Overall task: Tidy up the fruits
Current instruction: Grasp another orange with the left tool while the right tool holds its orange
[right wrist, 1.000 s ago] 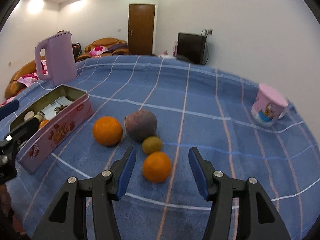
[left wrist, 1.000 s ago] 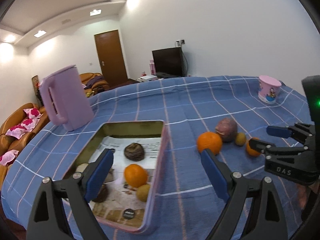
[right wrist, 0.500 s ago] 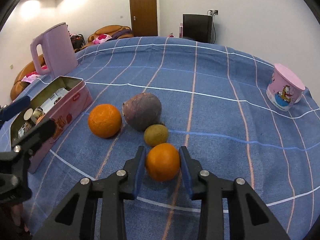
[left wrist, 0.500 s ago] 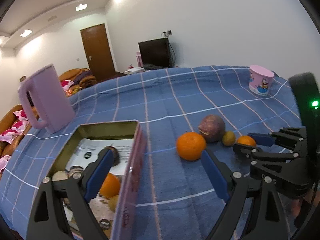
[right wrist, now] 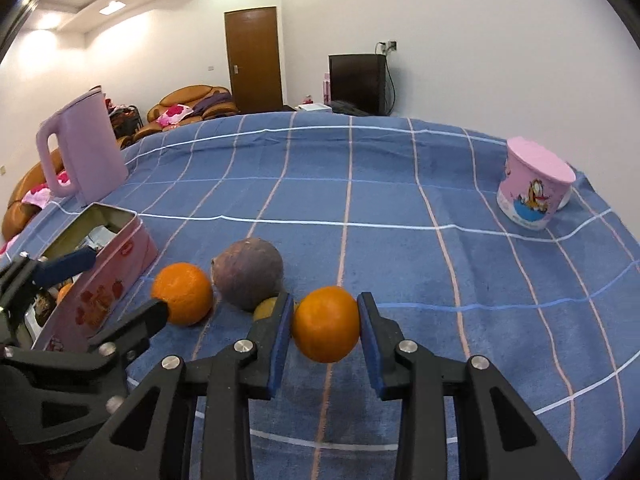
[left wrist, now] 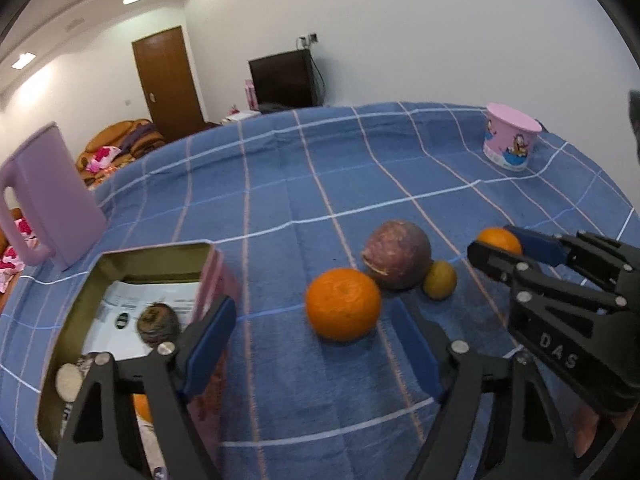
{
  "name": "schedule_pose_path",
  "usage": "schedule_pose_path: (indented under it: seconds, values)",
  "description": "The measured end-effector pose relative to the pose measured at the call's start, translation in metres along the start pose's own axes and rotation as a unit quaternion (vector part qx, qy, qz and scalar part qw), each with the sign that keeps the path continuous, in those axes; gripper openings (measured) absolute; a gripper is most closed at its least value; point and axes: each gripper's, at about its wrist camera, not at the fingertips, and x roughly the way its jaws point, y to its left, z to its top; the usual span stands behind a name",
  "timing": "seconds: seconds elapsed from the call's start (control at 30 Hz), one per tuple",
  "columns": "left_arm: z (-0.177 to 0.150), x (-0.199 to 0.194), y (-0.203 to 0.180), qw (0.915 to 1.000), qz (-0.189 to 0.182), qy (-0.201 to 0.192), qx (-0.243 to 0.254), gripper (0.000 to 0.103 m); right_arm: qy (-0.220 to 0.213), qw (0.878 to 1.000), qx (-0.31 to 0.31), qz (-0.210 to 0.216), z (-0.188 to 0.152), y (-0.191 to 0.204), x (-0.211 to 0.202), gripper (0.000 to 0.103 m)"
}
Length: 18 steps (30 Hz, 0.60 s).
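Note:
My right gripper (right wrist: 325,326) is shut on an orange (right wrist: 326,323), held just above the blue checked cloth; it also shows in the left wrist view (left wrist: 498,240). A second orange (left wrist: 343,303), a purple-brown round fruit (left wrist: 398,254) and a small green-brown fruit (left wrist: 440,280) lie together on the cloth. My left gripper (left wrist: 316,344) is open and empty, low, with the second orange just ahead between its fingers. The pink tin (left wrist: 216,276) at the left holds a dark fruit (left wrist: 158,322) and an orange (left wrist: 142,408).
A pink kettle (right wrist: 82,152) stands at the far left behind the tin. A pink cartoon cup (right wrist: 534,184) stands at the far right. The cloth-covered table (right wrist: 360,184) drops off beyond them; sofas, a door and a TV are behind.
My right gripper closed on the nearest orange and has lifted it slightly. My left gripper moved right, from over the tin toward the loose orange.

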Motion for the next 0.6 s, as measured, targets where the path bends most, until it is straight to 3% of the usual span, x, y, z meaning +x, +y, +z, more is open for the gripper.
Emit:
schedule_pose_path:
  seconds: [0.3, 0.43, 0.6]
  values:
    - [0.005, 0.03, -0.008, 0.9991, -0.009, 0.042, -0.001, 0.069, 0.004, 1.0, 0.003, 0.006, 0.002, -0.004, 0.002, 0.035]
    - [0.007, 0.036, -0.006, 0.9983, -0.029, 0.049, -0.008, 0.049, 0.01, 1.0, -0.004, 0.015, 0.001, -0.002, 0.005, 0.035]
    - [0.003, 0.03, -0.008, 0.998, -0.039, 0.047, -0.015, 0.049, 0.007, 0.999, -0.004, 0.031, 0.001, -0.003, 0.004, 0.035]
